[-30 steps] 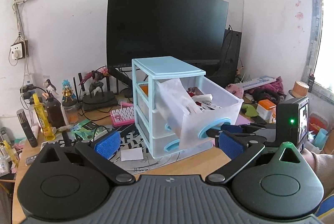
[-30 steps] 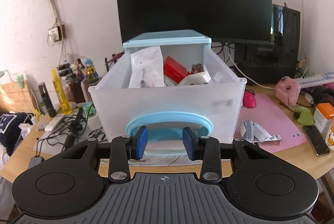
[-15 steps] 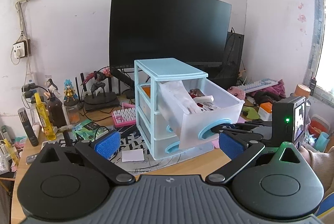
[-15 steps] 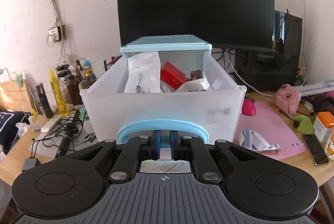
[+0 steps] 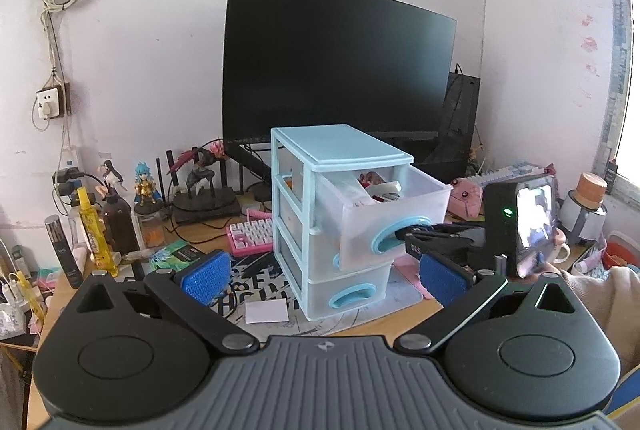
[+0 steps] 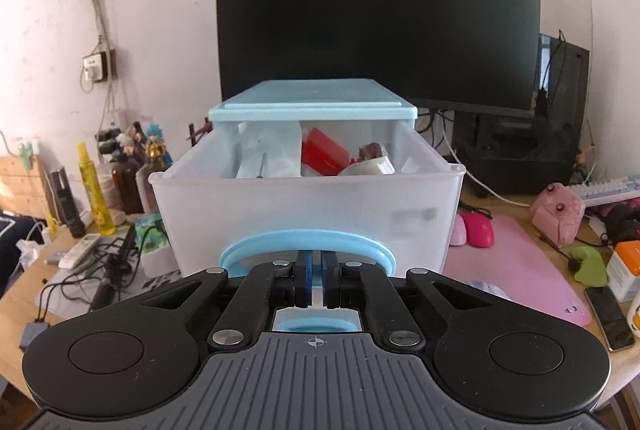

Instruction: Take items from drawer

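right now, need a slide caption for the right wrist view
Right gripper shut on the blue handle of the open top drawer, a red box and packets visible inside.

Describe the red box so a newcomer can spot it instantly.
Find the black monitor; right before it stands a light-blue drawer unit with its top drawer pulled out. The red box lies tilted among that drawer's contents, the only bright red thing among white packets.

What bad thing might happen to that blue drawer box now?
1. The right gripper is shut on the handle of the top drawer, which already sticks far out of the cabinet. Pulled further, it might slide out and spill its contents.
2. The left gripper hangs open, apart from the cabinet. Nothing steadies it, so a tug might drag or tip it.
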Tool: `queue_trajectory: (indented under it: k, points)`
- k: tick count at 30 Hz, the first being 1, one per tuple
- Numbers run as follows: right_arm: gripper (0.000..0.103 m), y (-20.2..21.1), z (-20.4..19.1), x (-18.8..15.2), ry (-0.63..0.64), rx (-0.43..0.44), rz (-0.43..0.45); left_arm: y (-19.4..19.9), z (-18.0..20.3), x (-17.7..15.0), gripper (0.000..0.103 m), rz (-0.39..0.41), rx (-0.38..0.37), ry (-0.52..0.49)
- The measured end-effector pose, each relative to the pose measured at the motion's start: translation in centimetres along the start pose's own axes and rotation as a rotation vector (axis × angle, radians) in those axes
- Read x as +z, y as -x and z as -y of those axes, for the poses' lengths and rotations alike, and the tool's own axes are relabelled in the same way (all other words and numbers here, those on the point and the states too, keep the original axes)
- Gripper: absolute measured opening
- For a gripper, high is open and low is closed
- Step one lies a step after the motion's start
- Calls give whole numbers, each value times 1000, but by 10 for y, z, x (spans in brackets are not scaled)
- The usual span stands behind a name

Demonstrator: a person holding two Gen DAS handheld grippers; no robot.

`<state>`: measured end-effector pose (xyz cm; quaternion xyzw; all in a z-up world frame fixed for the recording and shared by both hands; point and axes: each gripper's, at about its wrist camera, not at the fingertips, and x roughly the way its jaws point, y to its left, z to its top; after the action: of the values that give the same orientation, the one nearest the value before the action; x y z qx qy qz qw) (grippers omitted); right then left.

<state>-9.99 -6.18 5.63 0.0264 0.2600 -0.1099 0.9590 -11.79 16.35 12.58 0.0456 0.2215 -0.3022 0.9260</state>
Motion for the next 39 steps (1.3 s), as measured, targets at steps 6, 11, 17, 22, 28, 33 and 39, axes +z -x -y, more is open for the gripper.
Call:
queue_trajectory:
  k: [6, 11, 17, 22, 28, 33, 39]
  points:
    - [5, -32, 0, 16, 5, -3, -5, 2, 1, 0, 103, 7, 30, 17]
    - [5, -54, 1, 25, 11, -2, -9, 4, 5, -1, 103, 10, 56, 30]
    - [5, -75, 1, 34, 20, -2, -11, 0, -6, 5, 103, 15, 84, 47]
    - [5, -86, -1, 41, 21, -4, -18, 1, -4, 6, 103, 25, 100, 60]
    - [5, -87, -1, 40, 32, 2, -17, 2, 1, 6, 103, 32, 111, 72]
    - [6, -85, 1, 43, 31, 8, -33, 1, 8, 9, 103, 40, 111, 69]
    - [7, -61, 6, 41, 32, 51, -45, -1, 17, 12, 103, 50, 112, 66]
